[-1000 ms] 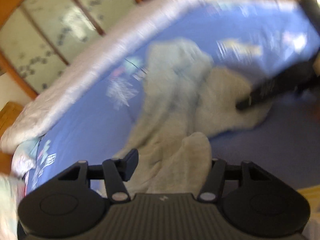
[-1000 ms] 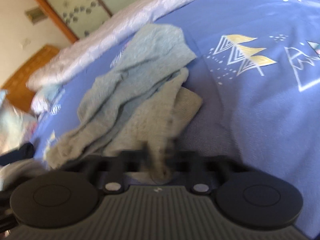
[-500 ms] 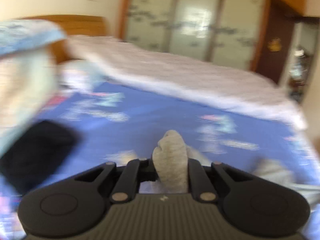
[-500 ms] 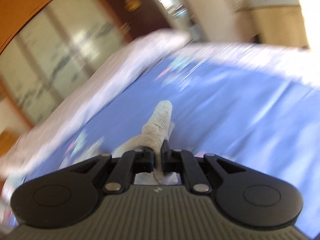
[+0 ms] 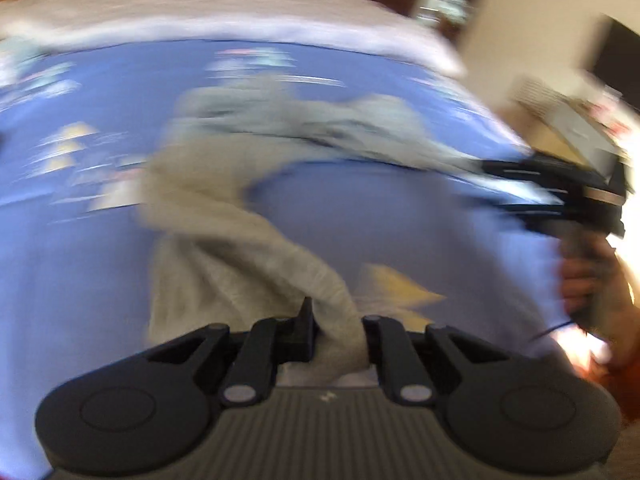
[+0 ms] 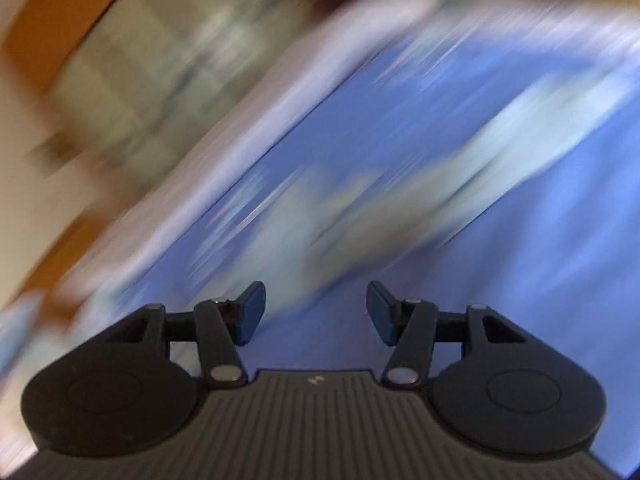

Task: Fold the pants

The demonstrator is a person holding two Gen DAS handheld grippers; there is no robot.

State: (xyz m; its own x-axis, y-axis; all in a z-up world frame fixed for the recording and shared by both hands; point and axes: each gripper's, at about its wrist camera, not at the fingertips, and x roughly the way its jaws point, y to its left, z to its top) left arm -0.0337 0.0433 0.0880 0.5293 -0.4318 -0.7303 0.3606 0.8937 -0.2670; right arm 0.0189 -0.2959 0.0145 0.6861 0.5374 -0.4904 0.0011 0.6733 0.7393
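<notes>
On blue bedspread (image 5: 400, 216) | left tongs (image 5: 336, 332) pinch pants (image 5: 224, 220) | right tongs (image 6: 316, 312) opening, empty

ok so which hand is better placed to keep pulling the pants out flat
Left. The left gripper is shut on the grey pants, which trail over the blue bedsheet. The right gripper has nothing between its opening jaws.

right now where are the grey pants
In the left wrist view, the grey pants lie spread on the blue bedsheet, one end pinched in the left gripper at bottom centre.
</notes>
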